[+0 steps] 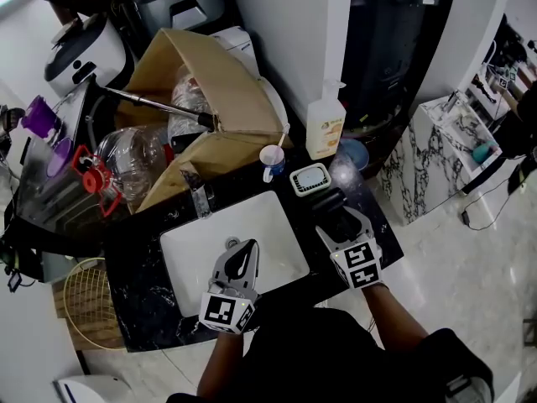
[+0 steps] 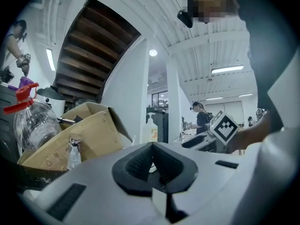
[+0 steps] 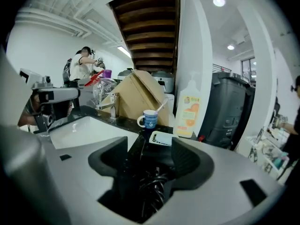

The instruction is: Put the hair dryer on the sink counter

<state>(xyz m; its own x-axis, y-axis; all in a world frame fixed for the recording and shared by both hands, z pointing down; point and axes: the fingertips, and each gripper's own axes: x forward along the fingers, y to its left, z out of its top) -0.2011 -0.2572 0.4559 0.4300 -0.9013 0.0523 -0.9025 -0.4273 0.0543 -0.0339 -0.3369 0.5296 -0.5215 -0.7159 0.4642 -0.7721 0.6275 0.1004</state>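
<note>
The black hair dryer (image 1: 330, 202) lies on the dark marble sink counter (image 1: 143, 300), right of the white basin (image 1: 197, 259). My right gripper (image 1: 340, 223) stands open around it, the pads apart from its sides. In the right gripper view the hair dryer (image 3: 151, 156) and its coiled cord fill the gap between the wide jaws of the right gripper (image 3: 149, 149). My left gripper (image 1: 242, 254) hovers over the basin's front, shut with nothing in it. The left gripper (image 2: 151, 146) shows its pads meeting at the tip in its own view.
A soap dish (image 1: 310, 179), a blue cup (image 1: 272, 159) and a soap dispenser (image 1: 325, 124) stand behind the hair dryer. The faucet (image 1: 200, 198) is at the basin's back left. A cardboard box (image 1: 210, 99) and plastic bottles (image 1: 134, 158) crowd the back left.
</note>
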